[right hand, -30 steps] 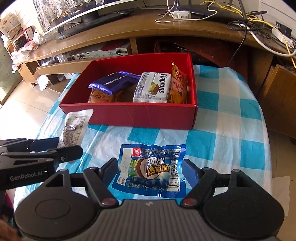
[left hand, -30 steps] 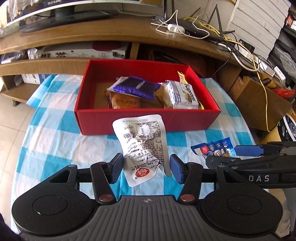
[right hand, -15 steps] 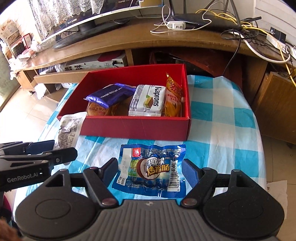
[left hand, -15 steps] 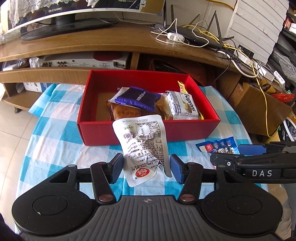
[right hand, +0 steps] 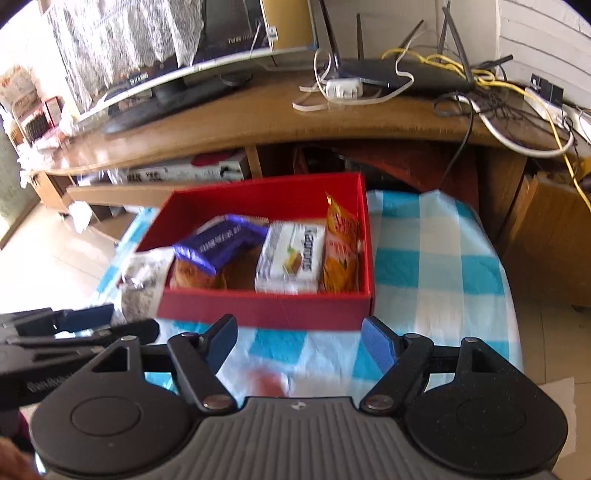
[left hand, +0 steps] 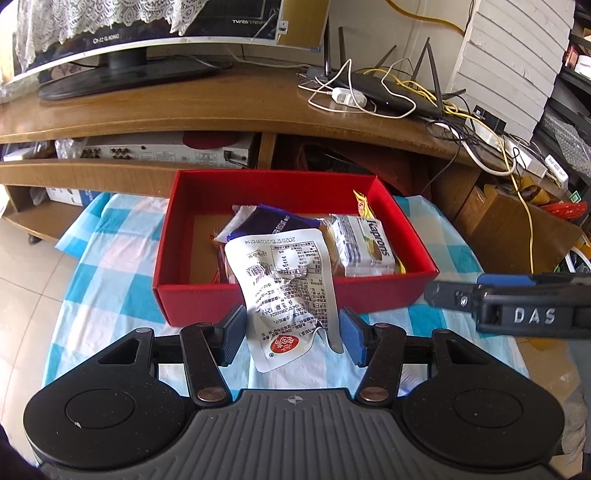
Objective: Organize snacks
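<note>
- Left gripper (left hand: 291,334): clamped on a white snack pouch (left hand: 286,291), printed back facing the camera, held upright in front of the red box's near wall.
- Right gripper (right hand: 299,341): jaws wide apart, nothing between the pads; only checked cloth and a blurred red smear on it beneath, at 6 o'clock of the gap.
- Red box (left hand: 184,291): on the blue-and-white checked tablecloth (left hand: 110,266) covering the tabletop, at 12 o'clock from both grippers.
- In the box, seen from the right wrist: purple biscuit pack (right hand: 218,247) at 9 o'clock, lying over a brown pastry pack (right hand: 192,275); white Kaprons wafer pack (right hand: 291,258) in the middle; orange snack bag (right hand: 341,254) at 3 o'clock, standing on edge against the right wall.
- Left half of the box floor bare in the left wrist view.
- Right wrist picture blurred; print on packs hard to read there.
- Behind the box at 12 o'clock: wooden TV stand (left hand: 184,110) with a monitor (left hand: 129,33), a router (left hand: 388,92) and loose cables.
</note>
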The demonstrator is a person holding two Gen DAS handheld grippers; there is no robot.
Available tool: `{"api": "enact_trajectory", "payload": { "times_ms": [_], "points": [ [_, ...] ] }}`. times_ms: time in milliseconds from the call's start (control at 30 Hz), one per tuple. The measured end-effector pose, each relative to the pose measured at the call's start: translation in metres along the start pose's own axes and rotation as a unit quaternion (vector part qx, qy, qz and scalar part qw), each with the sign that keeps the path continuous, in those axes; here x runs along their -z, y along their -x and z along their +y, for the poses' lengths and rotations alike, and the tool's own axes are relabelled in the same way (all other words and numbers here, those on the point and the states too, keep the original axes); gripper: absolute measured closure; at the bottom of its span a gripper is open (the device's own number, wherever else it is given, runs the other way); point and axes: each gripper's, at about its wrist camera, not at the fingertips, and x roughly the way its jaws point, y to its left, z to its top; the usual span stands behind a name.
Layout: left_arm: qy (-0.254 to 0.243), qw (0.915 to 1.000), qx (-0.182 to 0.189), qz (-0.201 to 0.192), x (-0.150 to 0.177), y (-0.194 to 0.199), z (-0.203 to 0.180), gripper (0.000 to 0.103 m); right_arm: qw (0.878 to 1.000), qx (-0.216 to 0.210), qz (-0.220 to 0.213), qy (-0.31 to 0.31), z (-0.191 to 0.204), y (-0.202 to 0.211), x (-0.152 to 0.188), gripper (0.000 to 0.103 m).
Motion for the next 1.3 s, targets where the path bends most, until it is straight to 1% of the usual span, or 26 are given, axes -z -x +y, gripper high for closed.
{"api": "enact_trajectory", "payload": {
  "times_ms": [67, 133, 200, 267, 333, 400, 467, 567, 633, 700, 767, 800, 867, 933, 967, 1033, 1067, 1100, 1133, 1167, 1200, 1233, 1300],
  "points": [
    [0.002, 1.0, 0.0, 0.002, -0.001, -0.003, 0.001, 0.041, 1.0, -0.005, 0.006, -0.007, -0.002, -0.003, -0.002, 0.015],
    [0.001, 1.0, 0.002, 0.008, 0.001, -0.006, 0.002, 0.041, 1.0, -0.005, 0.021, 0.0, -0.002, -0.007, 0.002, 0.015],
    [0.001, 0.9999, 0.002, 0.016, 0.004, -0.009, 0.003, 0.041, 0.999, 0.0, 0.05, 0.008, 0.0, -0.017, 0.011, 0.015],
    [0.006, 0.9997, 0.006, 0.023, 0.005, -0.011, 0.005, 0.041, 0.997, -0.009, 0.074, 0.008, 0.0, -0.025, 0.021, 0.015],
    [0.007, 0.9996, 0.006, 0.025, 0.007, -0.011, 0.007, 0.041, 0.993, -0.023, 0.111, 0.025, 0.005, -0.034, 0.03, 0.013],
    [0.008, 0.9996, 0.004, 0.025, 0.009, -0.009, 0.01, 0.04, 0.991, -0.023, 0.135, 0.002, 0.004, -0.041, 0.043, 0.009],
    [0.013, 0.9995, 0.005, 0.03, 0.011, -0.011, 0.014, 0.04, 0.986, -0.032, 0.162, -0.033, 0.002, -0.049, 0.057, 0.009],
    [0.026, 0.999, 0.014, 0.035, 0.012, -0.013, 0.021, 0.04, 0.979, -0.044, 0.178, -0.092, 0.003, -0.058, 0.074, 0.008],
    [0.031, 0.9988, 0.019, 0.032, 0.011, -0.011, 0.025, 0.04, 0.974, -0.045, 0.19, -0.118, 0.008, -0.067, 0.082, 0.007],
    [0.035, 0.9985, 0.028, 0.03, 0.011, -0.008, 0.028, 0.04, 0.972, -0.037, 0.182, -0.142, 0.013, -0.071, 0.085, 0.0],
    [0.04, 0.9983, 0.033, 0.025, 0.011, -0.003, 0.032, 0.04, 0.97, -0.036, 0.177, -0.165, 0.021, -0.077, 0.083, 0.0],
    [0.042, 0.9982, 0.036, 0.023, 0.011, -0.001, 0.035, 0.04, 0.97, -0.03, 0.175, -0.165, 0.026, -0.08, 0.082, 0.0],
    [0.048, 0.998, 0.038, 0.019, 0.012, 0.004, 0.04, 0.04, 0.977, -0.005, 0.172, -0.127, 0.046, -0.087, 0.078, 0.0],
    [0.053, 0.9978, 0.036, 0.016, 0.012, 0.006, 0.045, 0.04, 0.981, 0.029, 0.17, -0.083, 0.064, -0.091, 0.081, 0.0],
    [0.055, 0.9977, 0.036, 0.015, 0.013, 0.007, 0.048, 0.044, 0.983, 0.036, 0.169, -0.066, 0.069, -0.092, 0.083, 0.0],
    [0.059, 0.9975, 0.037, 0.013, 0.014, 0.009, 0.051, 0.045, 0.985, 0.043, 0.162, -0.041, 0.072, -0.088, 0.088, 0.0],
    [0.059, 0.9974, 0.038, 0.012, 0.014, 0.01, 0.051, 0.045, 0.986, 0.047, 0.16, -0.027, 0.071, -0.084, 0.089, 0.004],
    [0.057, 0.9975, 0.039, 0.011, 0.013, 0.011, 0.051, 0.045, 0.986, 0.052, 0.159, -0.018, 0.069, -0.08, 0.09, 0.018],
    [0.053, 0.9978, 0.039, 0.01, 0.013, 0.011, 0.049, 0.045, 0.986, 0.049, 0.162, -0.015, 0.065, -0.077, 0.09, 0.024],
    [0.048, 0.998, 0.039, 0.011, 0.013, 0.011, 0.047, 0.044, 0.985, 0.037, 0.169, -0.017, 0.061, -0.074, 0.089, 0.028],
    [0.039, 0.9982, 0.042, 0.018, 0.014, 0.009, 0.043, 0.044, 0.984, 0.034, 0.174, -0.01, 0.059, -0.072, 0.089, 0.029],
    [0.032, 0.9982, 0.045, 0.025, 0.017, 0.007, 0.041, 0.044, 0.984, 0.04, 0.174, 0.003, 0.059, -0.071, 0.089, 0.029],
    [0.03, 0.9979, 0.048, 0.032, 0.02, 0.005, 0.041, 0.04, 0.984, 0.041, 0.174, 0.02, 0.06, -0.068, 0.089, 0.029]
  ]
}}
